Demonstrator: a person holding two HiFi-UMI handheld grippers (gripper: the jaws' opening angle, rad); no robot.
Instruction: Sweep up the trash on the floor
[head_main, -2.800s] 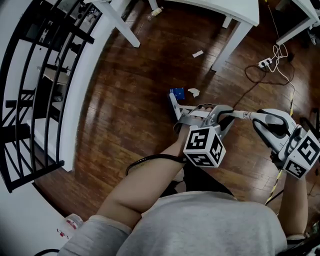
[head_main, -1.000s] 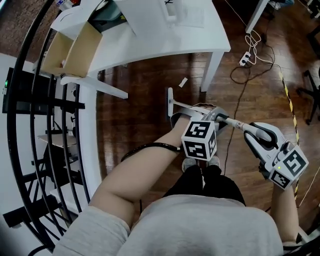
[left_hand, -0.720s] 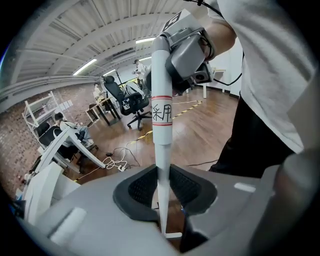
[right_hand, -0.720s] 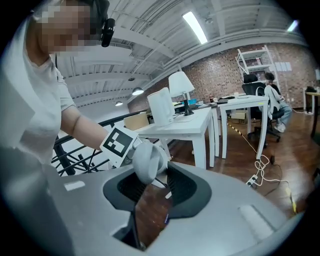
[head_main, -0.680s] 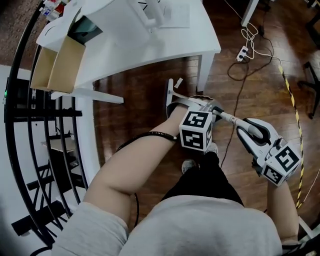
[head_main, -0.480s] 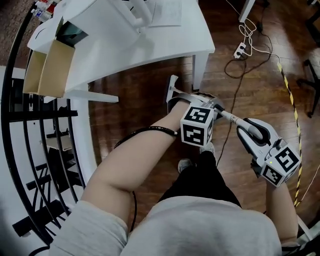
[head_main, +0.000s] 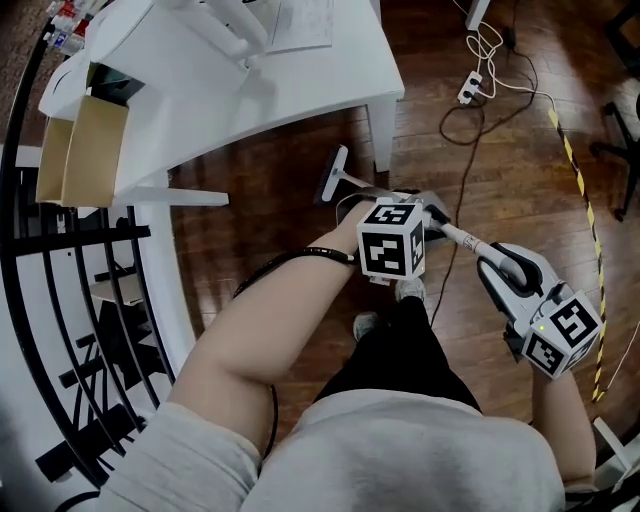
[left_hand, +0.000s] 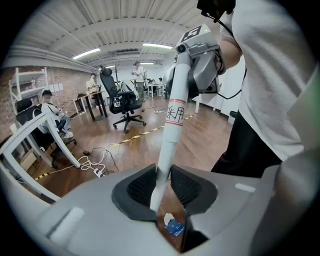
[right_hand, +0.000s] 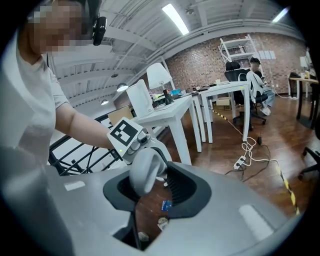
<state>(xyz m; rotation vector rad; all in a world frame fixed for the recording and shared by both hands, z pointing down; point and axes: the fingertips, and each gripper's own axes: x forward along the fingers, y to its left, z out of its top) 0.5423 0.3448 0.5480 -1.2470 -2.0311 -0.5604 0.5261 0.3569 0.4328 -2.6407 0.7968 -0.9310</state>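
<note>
A long white sweeper pole (head_main: 462, 240) runs from its flat head (head_main: 333, 176) on the dark wood floor up to a grey loop handle (head_main: 512, 268). My left gripper (head_main: 420, 208) is shut on the pole (left_hand: 172, 125) low down, and its pads (left_hand: 185, 186) press it from both sides. My right gripper (head_main: 512, 290) is shut on the loop handle (right_hand: 145, 172). Under the left gripper's jaws (left_hand: 162, 187) lie a blue wrapper (left_hand: 175, 228) and a white paper scrap (left_hand: 168, 218) on a brown surface. The right gripper view (right_hand: 150, 187) shows the blue wrapper (right_hand: 166, 204) and paper scraps (right_hand: 162, 223).
A white table (head_main: 250, 80) stands just beyond the sweeper head, its leg (head_main: 383, 125) beside it. A power strip (head_main: 466, 92) with cables and yellow-black tape (head_main: 575, 190) lie on the right. A black railing (head_main: 60, 330) and cardboard box (head_main: 85, 150) are at the left. My feet (head_main: 405, 290) are under the pole.
The head view has shifted toward the white table. The sweeper head now sits close by the table leg. The loose trash and white scrap no longer show in the head view. Both grips are unchanged.
</note>
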